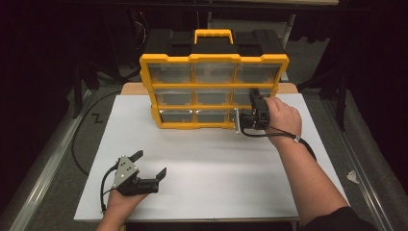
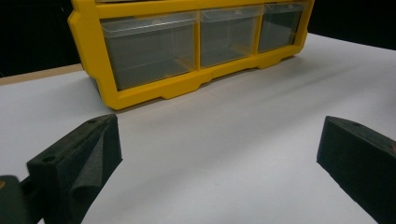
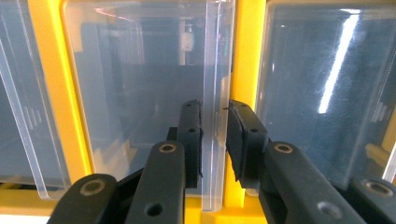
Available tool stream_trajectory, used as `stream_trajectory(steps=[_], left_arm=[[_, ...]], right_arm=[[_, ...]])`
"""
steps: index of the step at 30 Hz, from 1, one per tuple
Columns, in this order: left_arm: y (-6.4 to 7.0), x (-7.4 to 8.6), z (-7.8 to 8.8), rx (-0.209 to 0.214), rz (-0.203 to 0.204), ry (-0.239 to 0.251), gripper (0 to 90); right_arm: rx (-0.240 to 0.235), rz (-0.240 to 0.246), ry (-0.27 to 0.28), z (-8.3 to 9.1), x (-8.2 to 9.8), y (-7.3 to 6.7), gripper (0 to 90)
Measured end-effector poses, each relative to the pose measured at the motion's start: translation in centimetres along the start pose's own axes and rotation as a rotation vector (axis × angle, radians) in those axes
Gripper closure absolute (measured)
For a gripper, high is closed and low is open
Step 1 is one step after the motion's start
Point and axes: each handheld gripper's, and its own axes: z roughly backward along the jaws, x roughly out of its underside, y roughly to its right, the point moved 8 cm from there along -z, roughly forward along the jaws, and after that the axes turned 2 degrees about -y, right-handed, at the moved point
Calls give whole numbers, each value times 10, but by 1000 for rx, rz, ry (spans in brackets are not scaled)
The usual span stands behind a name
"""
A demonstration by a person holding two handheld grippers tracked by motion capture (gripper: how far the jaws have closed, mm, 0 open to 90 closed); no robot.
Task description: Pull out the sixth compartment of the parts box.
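Currently, yellow drawer cabinet (image 1: 214,89) upright at far centre of white table (image 1: 207,163), right gripper (image 3: 214,135) narrowed on clear drawer's front lip (image 3: 215,93), bottom-right compartment, left gripper (image 1: 150,164) near left, jaws wide, holding nothing.

Upright yellow drawer organizer (image 1: 214,91), clear drawers (image 2: 149,46)

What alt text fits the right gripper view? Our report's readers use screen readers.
The right gripper has its black fingers closed around the clear lip of a drawer in a yellow organizer. Further clear drawers sit on either side behind yellow dividers.
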Motion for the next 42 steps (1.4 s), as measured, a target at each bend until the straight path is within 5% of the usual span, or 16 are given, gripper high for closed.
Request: stream_trajectory(steps=[16, 42], left_arm=[[-1, 0, 1, -1, 2, 2, 7], [1, -1, 1, 5, 0, 6, 7]], right_arm=[[-6, 7, -1, 5, 1, 0, 803], [-9, 9, 20, 48, 2, -1, 802]])
